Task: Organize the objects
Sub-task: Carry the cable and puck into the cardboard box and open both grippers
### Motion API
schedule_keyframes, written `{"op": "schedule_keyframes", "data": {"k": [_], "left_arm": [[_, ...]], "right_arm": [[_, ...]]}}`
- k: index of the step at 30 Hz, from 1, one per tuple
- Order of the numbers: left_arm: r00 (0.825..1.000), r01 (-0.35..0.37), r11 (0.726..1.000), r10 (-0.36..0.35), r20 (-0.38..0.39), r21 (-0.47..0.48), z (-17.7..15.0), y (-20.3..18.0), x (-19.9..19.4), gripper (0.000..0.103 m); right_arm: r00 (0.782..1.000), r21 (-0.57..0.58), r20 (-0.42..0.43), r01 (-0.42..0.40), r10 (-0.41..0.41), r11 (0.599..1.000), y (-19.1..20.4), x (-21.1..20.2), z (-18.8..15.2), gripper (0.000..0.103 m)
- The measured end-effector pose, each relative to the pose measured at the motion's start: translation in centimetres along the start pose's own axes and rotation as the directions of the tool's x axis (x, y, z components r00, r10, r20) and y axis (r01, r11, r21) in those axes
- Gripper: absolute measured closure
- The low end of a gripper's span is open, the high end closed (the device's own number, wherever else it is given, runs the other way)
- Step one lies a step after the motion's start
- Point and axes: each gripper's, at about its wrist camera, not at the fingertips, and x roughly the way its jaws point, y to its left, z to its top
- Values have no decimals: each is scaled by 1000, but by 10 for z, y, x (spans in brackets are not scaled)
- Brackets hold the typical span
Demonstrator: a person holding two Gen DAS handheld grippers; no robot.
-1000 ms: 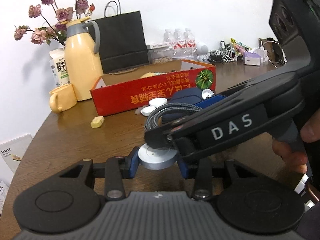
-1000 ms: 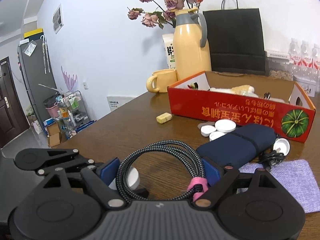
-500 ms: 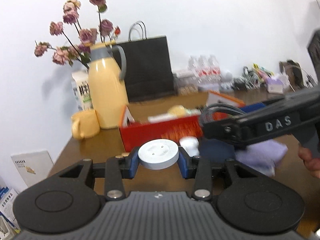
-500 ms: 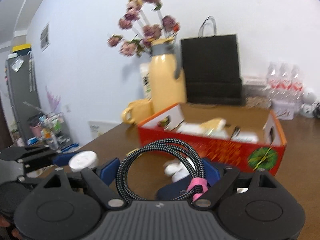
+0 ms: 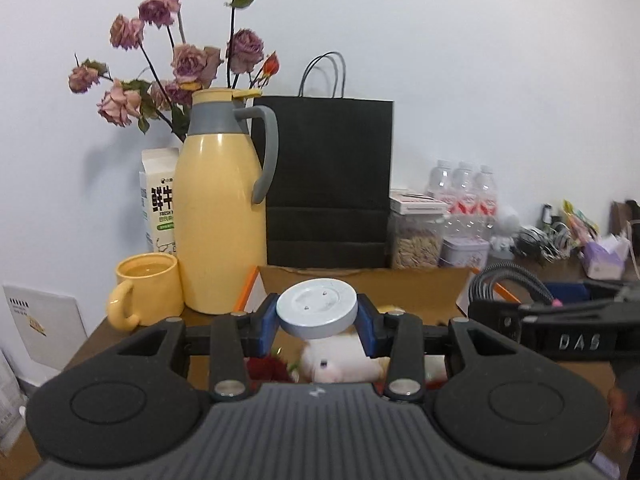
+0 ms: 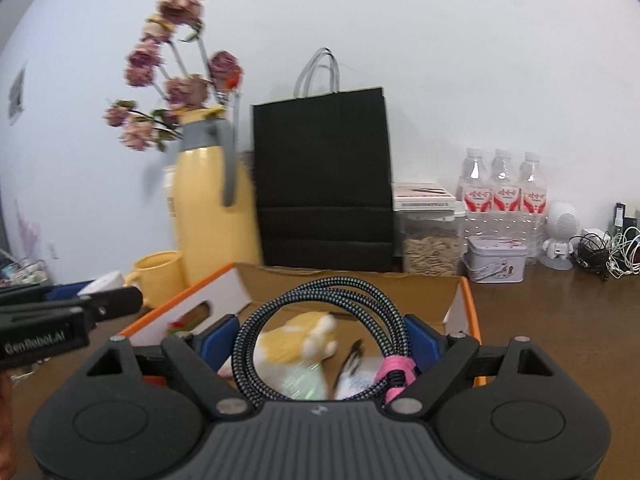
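My left gripper [image 5: 318,322] is shut on a white round disc [image 5: 317,307] and holds it above the near left part of the open cardboard box [image 5: 400,286]. My right gripper [image 6: 318,340] is shut on a coiled black braided cable [image 6: 320,308] with a pink tie [image 6: 394,372], held over the same box [image 6: 348,280]. The cable also shows at the right of the left wrist view [image 5: 508,282]. Inside the box lie a white and yellow plush toy [image 6: 304,340] and other small items, partly hidden.
Behind the box stand a yellow jug [image 5: 218,216], a yellow mug [image 5: 144,288], a milk carton [image 5: 158,196], a black paper bag [image 5: 328,180], a jar [image 6: 430,244], a tin [image 6: 496,260] and water bottles [image 6: 504,188]. Tangled cables [image 6: 604,248] lie at the far right.
Both grippers have risen from the table and moved forward over the box, the left still holding the disc, the right still holding the cable.
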Motion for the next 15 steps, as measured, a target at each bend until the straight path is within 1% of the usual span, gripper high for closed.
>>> {"op": "schedule_keyframes", "data": {"k": [3, 6, 10, 11, 12, 13, 14, 15], "left_arm": [[1000, -19, 1000, 19, -3, -15, 3, -3, 27, 63], [999, -43, 999, 42, -25, -25, 2, -3, 52, 63], [997, -56, 998, 54, -52, -26, -4, -1, 73, 62], [997, -58, 998, 57, -61, -25, -5, -1, 78, 59], [996, -63, 998, 62, -71, -21, -7, -1, 80, 42], [995, -72, 997, 70, -75, -18, -8, -1, 81, 15], [995, -78, 997, 77, -67, -18, -10, -1, 80, 4], [996, -81, 996, 80, -45, -20, -11, 0, 78, 0]], "right_arm": [[999, 3, -9, 35, -35, 999, -5, 30, 4, 16], [998, 23, -26, 63, -62, 998, -13, 52, -1, 16], [996, 31, -58, 76, -74, 997, -22, 67, -10, 16], [995, 36, -62, 76, -74, 996, -24, 69, -11, 15], [995, 42, -69, 79, -76, 996, -26, 71, -13, 13], [994, 43, -75, 80, -76, 996, -27, 72, -14, 1], [994, 45, -80, 82, -78, 996, -27, 72, -15, 0], [994, 45, -77, 81, -77, 996, -27, 70, -15, 0]]}}
